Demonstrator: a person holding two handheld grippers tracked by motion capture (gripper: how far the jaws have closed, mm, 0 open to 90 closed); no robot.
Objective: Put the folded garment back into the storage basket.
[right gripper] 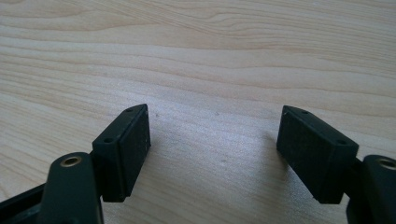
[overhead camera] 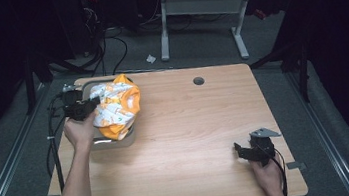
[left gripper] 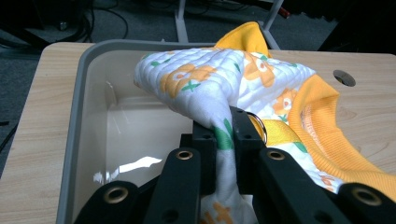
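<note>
left hand-held gripper (left gripper: 225, 140) pinching quilted cloth (left gripper: 243, 88) | cloth heaped over grey tub (left gripper: 81, 93) | right hand-held gripper (right gripper: 215, 154) spread, well apart from tub | risk: thin fold slips out

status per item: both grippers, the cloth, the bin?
left gripper: shut on the garment
right gripper: open, holding nothing, low over bare wood
garment: bunched, pinched by a white fold, partly draped over the bin's rim
bin: upright on the table, its visible interior bare
</note>
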